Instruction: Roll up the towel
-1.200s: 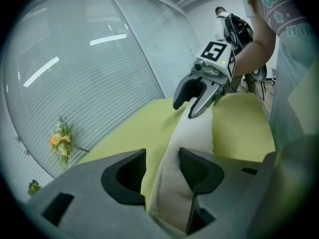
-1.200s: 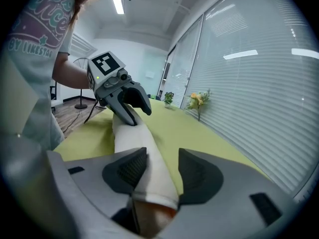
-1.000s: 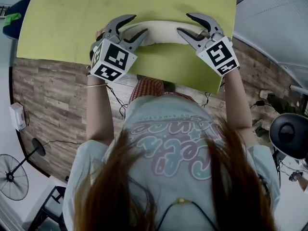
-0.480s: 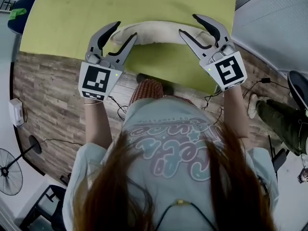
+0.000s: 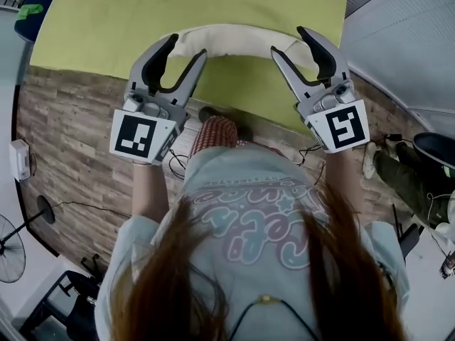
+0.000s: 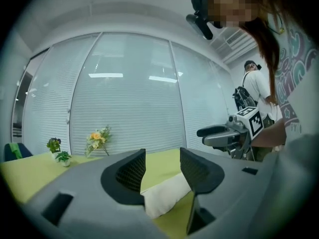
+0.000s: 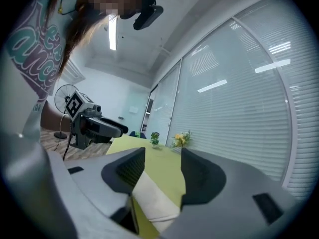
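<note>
A cream towel lies rolled into a long curved log on the yellow-green table, near its front edge. My left gripper hovers over the roll's left end, jaws apart with nothing between them. At the roll's right end my right gripper hangs the same way, open and empty. In the left gripper view the towel lies below and beyond the left gripper, apart from it. The right gripper view shows the towel below the right gripper.
Small potted plants and a flower bunch stand at the table's far end, before a glass wall with blinds. A floor fan and cables sit on the wood floor at the left. Another person stands to the right.
Both grippers have lifted up off the towel roll and drawn back toward me, looking larger in the head view. Their jaws stay open; the rolled towel stays on the table.
</note>
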A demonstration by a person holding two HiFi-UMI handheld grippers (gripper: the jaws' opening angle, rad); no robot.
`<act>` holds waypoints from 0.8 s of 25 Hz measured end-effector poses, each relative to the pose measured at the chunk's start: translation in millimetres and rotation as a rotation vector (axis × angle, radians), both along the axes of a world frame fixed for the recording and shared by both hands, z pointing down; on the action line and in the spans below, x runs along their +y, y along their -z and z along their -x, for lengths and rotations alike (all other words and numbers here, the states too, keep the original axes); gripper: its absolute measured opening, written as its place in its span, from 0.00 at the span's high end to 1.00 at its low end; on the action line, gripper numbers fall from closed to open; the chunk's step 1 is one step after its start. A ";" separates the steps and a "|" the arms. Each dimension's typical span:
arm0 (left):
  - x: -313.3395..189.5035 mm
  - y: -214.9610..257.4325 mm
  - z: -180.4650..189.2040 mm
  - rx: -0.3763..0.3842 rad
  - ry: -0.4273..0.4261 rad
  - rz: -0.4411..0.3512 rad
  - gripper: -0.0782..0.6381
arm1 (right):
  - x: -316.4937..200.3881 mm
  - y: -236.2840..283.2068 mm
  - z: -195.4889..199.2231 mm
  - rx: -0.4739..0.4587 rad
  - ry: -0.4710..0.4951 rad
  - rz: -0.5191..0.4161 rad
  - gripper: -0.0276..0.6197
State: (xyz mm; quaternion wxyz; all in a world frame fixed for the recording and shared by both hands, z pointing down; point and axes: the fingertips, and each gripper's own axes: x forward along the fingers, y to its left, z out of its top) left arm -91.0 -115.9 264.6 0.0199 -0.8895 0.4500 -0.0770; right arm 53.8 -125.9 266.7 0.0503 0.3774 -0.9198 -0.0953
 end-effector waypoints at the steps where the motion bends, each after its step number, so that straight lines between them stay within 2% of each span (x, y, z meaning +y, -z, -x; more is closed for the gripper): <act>1: 3.2 3.4 -1.5 0.011 -0.007 -0.012 0.63 | 2.2 1.1 -1.8 -0.014 -0.010 -0.006 0.63; 4: 6.1 8.9 -4.6 0.035 -0.016 -0.044 0.63 | 7.3 1.9 -1.2 -0.023 -0.012 -0.012 0.63; 8: 6.9 9.6 -5.5 0.014 -0.007 -0.071 0.63 | 11.5 7.0 -1.8 -0.060 -0.018 -0.006 0.63; 13: 11.6 12.2 -11.3 0.048 -0.012 -0.073 0.63 | 16.0 8.1 2.5 -0.097 -0.013 0.010 0.74; 16: 15.2 16.5 -14.5 0.100 -0.006 -0.069 0.73 | 21.2 9.5 4.7 -0.104 -0.017 0.001 0.84; 20: 18.8 14.3 -18.1 0.082 0.000 -0.081 0.78 | 22.1 11.1 4.6 -0.129 -0.029 0.004 0.94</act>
